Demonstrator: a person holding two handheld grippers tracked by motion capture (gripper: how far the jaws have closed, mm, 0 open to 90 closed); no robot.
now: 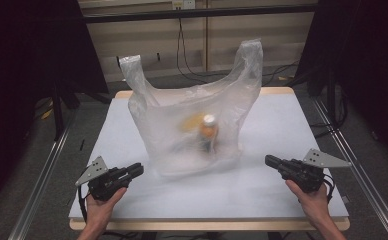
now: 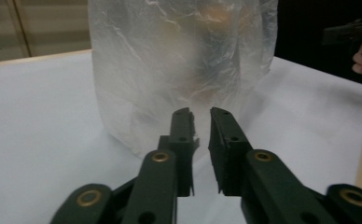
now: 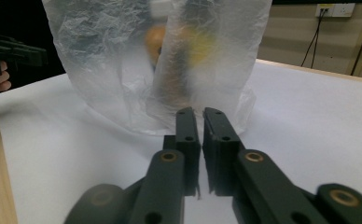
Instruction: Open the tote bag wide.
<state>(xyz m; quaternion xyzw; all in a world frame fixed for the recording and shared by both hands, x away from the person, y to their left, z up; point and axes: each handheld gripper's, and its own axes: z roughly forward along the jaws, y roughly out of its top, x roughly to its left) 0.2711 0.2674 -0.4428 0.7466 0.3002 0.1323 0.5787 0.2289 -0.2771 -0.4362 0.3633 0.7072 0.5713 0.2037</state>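
A translucent plastic bag (image 1: 192, 125) stands upright near the middle of the white table (image 1: 282, 190), its two handle loops rising at left and right, so its long axis runs up and down. The film is cloudy and crinkled, and what sits inside is hard to make out. In the high view a bottle (image 1: 208, 132) with a white cap and orange body stands upright in the bag, and a blurred yellow-orange shape lies just behind it at its left; what that shape is cannot be told. In both gripper views the bag's top is cut off by the frame edge, and the contents show as orange and dark smears.

The left gripper (image 1: 134, 170) lies low at the bag's front left corner, its tips pointing toward the bag and very near it; whether they touch the film cannot be told. Its jaws stand narrow, a thin gap between the pads with nothing in it.

The right gripper (image 1: 271, 160) points at the bag's right side from a little apart. Its jaws are nearly together and grip nothing. Each gripper is held by a hand at the table's near edge.
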